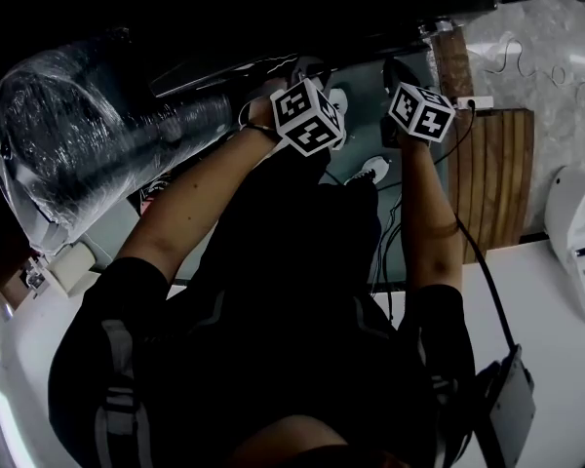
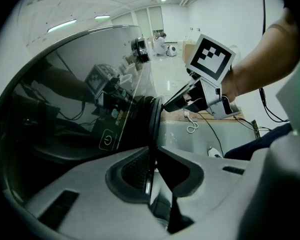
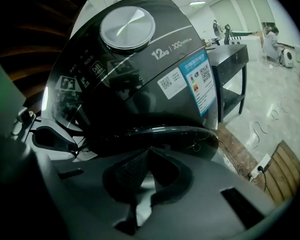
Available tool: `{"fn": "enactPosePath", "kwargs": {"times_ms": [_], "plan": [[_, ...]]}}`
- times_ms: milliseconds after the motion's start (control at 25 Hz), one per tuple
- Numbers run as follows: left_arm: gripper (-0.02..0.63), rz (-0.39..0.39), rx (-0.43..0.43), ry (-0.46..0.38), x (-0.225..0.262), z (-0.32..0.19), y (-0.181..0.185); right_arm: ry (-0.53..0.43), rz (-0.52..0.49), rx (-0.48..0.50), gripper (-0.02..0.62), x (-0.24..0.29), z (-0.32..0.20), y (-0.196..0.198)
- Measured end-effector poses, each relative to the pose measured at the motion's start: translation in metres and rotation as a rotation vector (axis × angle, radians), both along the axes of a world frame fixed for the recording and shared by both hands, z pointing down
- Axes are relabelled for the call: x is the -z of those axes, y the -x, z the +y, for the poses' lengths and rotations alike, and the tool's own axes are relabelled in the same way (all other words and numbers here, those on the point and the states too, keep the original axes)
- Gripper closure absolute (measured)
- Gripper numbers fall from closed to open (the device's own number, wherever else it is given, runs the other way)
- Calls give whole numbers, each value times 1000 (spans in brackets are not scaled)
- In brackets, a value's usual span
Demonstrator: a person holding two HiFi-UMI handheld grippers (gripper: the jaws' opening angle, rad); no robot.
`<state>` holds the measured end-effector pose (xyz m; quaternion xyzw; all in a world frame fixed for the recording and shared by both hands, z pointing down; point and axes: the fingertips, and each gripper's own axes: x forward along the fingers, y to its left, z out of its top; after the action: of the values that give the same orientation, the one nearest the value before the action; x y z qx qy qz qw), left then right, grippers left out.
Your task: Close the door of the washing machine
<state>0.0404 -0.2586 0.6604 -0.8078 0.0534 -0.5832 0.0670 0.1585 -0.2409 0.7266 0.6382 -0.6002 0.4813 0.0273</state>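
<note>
Left hand-held gripper, right hand-held gripper side by side; clear domed door left; wooden slats right.

Slatted wooden board lies near white appliance.

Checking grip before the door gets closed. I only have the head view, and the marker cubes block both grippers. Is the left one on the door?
Observer: Yes. The left gripper is clamped on the thin edge of the door.
Operator: And the right one?
Observer: The right gripper is shut and empty. The door's rim lies just past its tips, but I can't tell if they touch.
</note>
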Motion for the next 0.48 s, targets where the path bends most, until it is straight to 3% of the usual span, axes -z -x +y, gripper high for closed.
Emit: {"fn": "enactPosePath", "kwargs": {"times_ms": [280,480], "plan": [[555,45,-21,-26,-1,1,-1,36,36,6,592,-3,1,0],[557,111,50,2,4,2,-1,1,96,71,591,14,1,-2]]}}
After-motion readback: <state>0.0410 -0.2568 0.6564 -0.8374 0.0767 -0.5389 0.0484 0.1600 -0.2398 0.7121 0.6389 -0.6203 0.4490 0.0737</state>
